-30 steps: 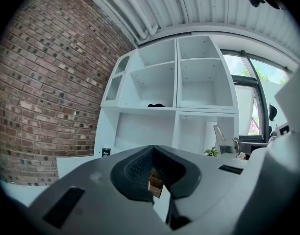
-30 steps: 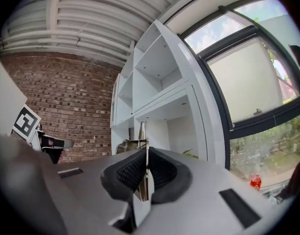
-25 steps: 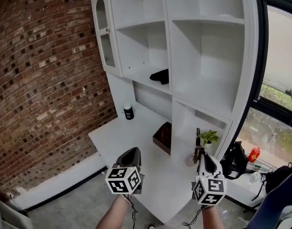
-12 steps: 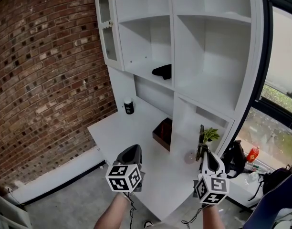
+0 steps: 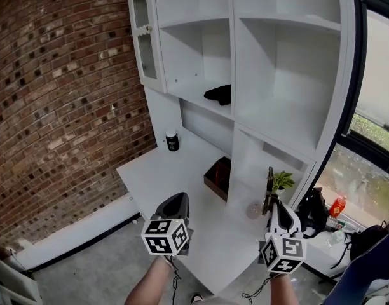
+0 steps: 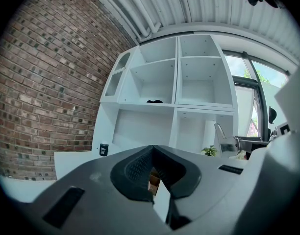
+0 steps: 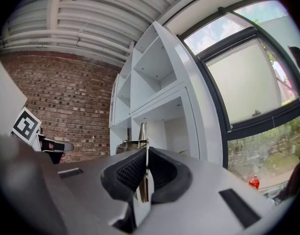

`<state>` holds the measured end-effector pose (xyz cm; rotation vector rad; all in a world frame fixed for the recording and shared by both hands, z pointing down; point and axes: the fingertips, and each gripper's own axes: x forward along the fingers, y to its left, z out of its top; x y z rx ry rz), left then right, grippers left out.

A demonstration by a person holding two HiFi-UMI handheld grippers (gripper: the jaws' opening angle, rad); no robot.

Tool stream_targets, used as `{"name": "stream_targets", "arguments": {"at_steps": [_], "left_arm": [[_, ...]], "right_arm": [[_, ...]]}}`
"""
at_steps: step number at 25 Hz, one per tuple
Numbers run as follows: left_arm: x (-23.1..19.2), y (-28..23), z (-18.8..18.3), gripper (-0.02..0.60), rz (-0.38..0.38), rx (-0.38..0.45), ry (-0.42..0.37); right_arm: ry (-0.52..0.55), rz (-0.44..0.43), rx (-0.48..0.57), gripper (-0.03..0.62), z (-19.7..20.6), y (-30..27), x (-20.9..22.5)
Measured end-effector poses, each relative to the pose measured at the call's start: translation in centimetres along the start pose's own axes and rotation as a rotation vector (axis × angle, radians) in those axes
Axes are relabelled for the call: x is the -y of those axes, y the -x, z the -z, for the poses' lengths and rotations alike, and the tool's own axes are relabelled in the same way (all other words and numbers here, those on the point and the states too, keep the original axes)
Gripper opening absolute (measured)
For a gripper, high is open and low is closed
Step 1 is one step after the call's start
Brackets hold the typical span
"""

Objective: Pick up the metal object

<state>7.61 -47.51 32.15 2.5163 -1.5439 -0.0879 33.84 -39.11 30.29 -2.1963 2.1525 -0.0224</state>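
The metal object point(image 5: 269, 182) is a slim silvery piece that stands upright out of my right gripper point(image 5: 271, 203), above the desk's right end. In the right gripper view the black pads are pressed on the metal object point(image 7: 142, 131) and my right gripper point(image 7: 144, 166) is shut on it. My left gripper point(image 5: 175, 201) hangs over the desk's front edge at the lower left. Its pads meet in the left gripper view, where the left gripper point(image 6: 152, 154) is shut with nothing in it. That view also catches the metal object point(image 6: 222, 139) off to the right.
A white shelf unit point(image 5: 278, 122) rises behind the white desk point(image 5: 163, 176). On it are a black can point(image 5: 172, 141), a brown box point(image 5: 218, 178), a small potted plant point(image 5: 281, 181) and a dark item point(image 5: 218, 94) on a shelf. Brick wall to the left, window to the right.
The head view has drifted slightly, and the shelf sits a bit further right in the frame. Both grippers keep about the same places, and the right one stays shut on the metal object.
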Motion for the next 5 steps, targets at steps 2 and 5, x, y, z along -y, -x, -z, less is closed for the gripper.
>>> {"name": "stream_targets", "arguments": {"at_steps": [2, 5], "left_arm": [[-0.21, -0.11, 0.08, 0.005, 0.0, -0.002, 0.004], [-0.69, -0.29, 0.27, 0.005, -0.002, -0.008, 0.008]], "right_arm": [[0.001, 0.0, -0.001, 0.008, 0.09, -0.17, -0.11], [0.001, -0.001, -0.007, 0.008, 0.26, -0.5, -0.38]]}}
